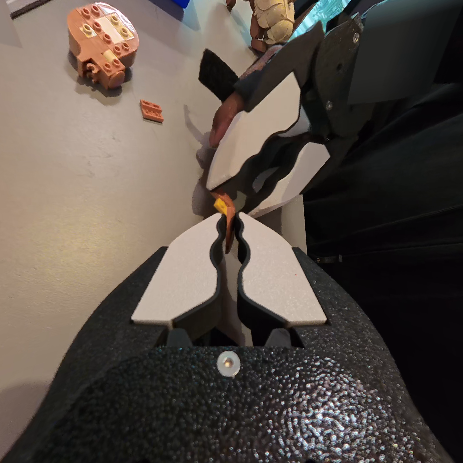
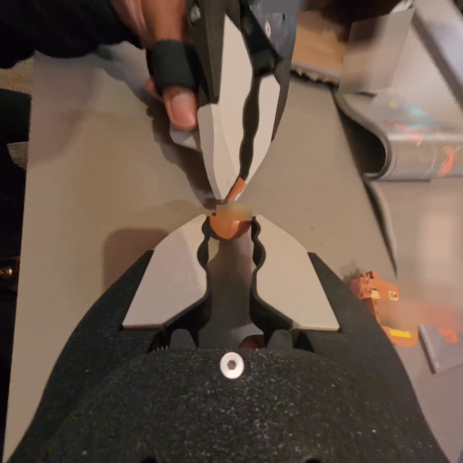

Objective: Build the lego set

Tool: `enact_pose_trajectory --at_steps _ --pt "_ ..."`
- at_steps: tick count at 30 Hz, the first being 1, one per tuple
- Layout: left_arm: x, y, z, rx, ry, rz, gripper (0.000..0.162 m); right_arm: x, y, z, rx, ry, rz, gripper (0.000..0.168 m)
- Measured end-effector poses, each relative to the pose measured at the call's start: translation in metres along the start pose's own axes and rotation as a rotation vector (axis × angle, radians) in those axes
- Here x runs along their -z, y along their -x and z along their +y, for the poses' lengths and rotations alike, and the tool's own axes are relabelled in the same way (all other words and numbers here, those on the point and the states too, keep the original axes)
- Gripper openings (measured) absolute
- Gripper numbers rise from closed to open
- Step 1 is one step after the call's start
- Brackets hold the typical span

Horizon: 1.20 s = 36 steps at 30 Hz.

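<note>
In the left wrist view, a round brown brick build [image 1: 102,42] with tan studs sits on the grey table [image 1: 75,200] in the upper left of the frame. Just right of it and lower, a small flat brown plate [image 1: 151,111] lies alone. In the middle, the left gripper [image 1: 229,220] is squeezed tight on a thin brown piece [image 1: 230,233] standing on its edge. A tiny yellow brick [image 1: 220,206] sticks out at the top of that piece. Above and to the right, the right gripper [image 1: 225,194] comes down, its tips touching the same little cluster. A finger with a black strap [image 1: 220,125] rests along its side. At the top sits a tan and brown model [image 1: 273,22].

In the right wrist view, the right gripper [image 2: 229,226] is closed a little way around a round brown lump [image 2: 226,229]; part of the lump is blurred. The left gripper [image 2: 231,196] points down from the top, pinching its thin brown piece [image 2: 238,189]. Only this view shows the grey tray [image 2: 413,155] at the right edge; colourful bits lie in it, too blurry to name. Lower right, a small orange-brown build [image 2: 373,290] lies beside a flat booklet [image 2: 436,350].
</note>
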<state>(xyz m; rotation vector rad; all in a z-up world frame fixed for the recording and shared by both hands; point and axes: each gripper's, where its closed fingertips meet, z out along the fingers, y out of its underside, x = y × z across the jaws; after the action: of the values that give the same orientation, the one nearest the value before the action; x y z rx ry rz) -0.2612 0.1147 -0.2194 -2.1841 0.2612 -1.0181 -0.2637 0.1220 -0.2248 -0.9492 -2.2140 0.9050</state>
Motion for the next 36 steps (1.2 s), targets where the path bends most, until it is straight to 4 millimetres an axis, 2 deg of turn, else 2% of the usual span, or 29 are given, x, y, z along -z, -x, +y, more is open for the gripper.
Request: enact_pose_trajectory --at_steps 5,11,34,35,36 --pt "0.005 -0.005 -0.006 0.001 -0.048 0.058 0.006 0.010 0.001 -0.017 0.143 -0.114 0.044 0.031" --pt "0.010 -0.013 -0.009 0.011 -0.085 0.134 0.006 0.008 0.005 -0.023 0.208 -0.153 0.074 0.031" --pt "0.006 -0.016 -0.003 0.028 -0.023 0.160 0.006 0.003 0.010 -0.019 0.281 -0.134 0.099 0.031" --pt "0.006 -0.016 -0.003 0.025 -0.020 0.158 0.006 0.003 0.010 -0.018 0.284 -0.128 0.101 0.029" --pt "0.005 -0.018 -0.002 0.025 -0.017 0.165 0.006 0.003 0.008 -0.017 0.289 -0.126 0.119 0.000"
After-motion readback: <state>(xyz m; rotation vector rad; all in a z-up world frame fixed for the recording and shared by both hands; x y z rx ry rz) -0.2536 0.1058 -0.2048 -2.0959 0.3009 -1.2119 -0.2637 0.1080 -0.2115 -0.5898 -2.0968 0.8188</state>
